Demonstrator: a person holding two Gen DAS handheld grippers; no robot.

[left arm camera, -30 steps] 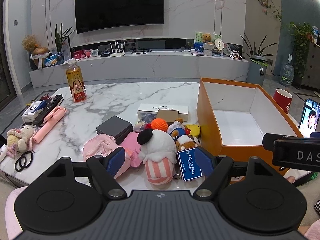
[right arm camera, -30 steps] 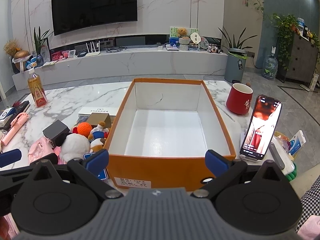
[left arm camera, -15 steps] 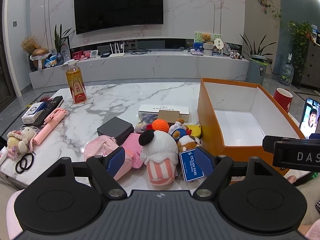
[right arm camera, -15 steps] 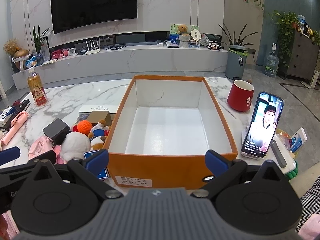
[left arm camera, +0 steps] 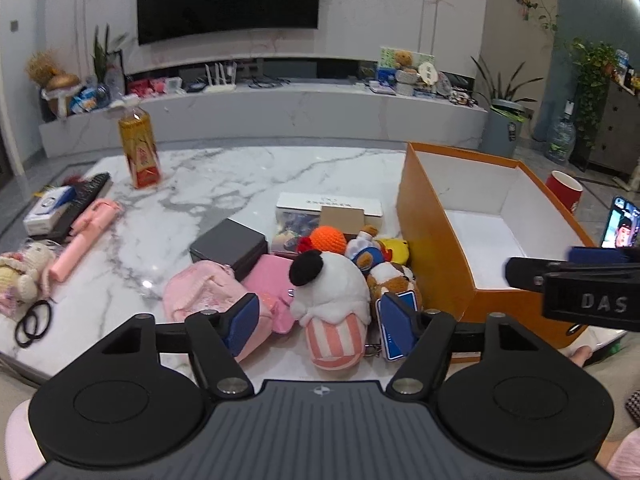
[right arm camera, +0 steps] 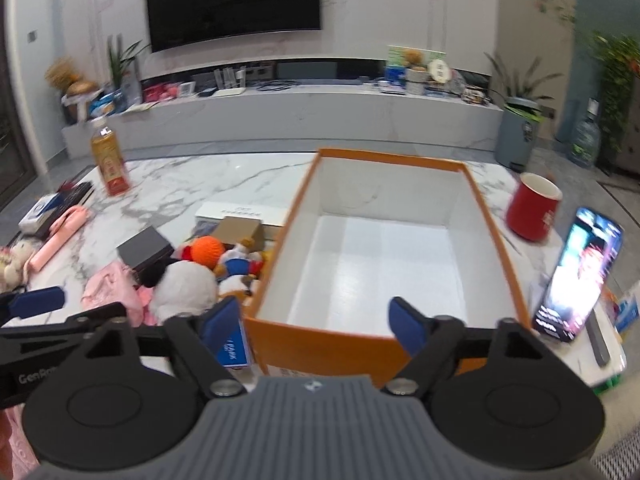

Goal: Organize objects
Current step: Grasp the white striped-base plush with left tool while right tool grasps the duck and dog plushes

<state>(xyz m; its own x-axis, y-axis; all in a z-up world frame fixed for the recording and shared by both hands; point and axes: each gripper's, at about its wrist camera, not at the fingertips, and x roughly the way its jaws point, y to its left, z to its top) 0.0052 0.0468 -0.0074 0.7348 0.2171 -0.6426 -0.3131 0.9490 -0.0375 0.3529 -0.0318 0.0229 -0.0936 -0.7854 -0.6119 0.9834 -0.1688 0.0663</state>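
A heap of soft toys lies on the marble table left of an empty orange box. The nearest is a white plush with a black ear and pink-striped base. It sits between the jaws of my left gripper, which are closing; the blue pads do not touch it. An orange knitted ball, a yellow duck toy and a pink pouch crowd around it. My right gripper hovers over the near wall of the orange box, its jaws closing on nothing.
A grey case and a long white box lie behind the toys. A drink bottle, pink selfie stick, remote and hair ties occupy the left. A red mug and propped phone stand right of the box.
Both pairs of jaws have narrowed. The left gripper has come closer to the white plush. The right gripper has swung and rolled, so the box now sits further right in its view.
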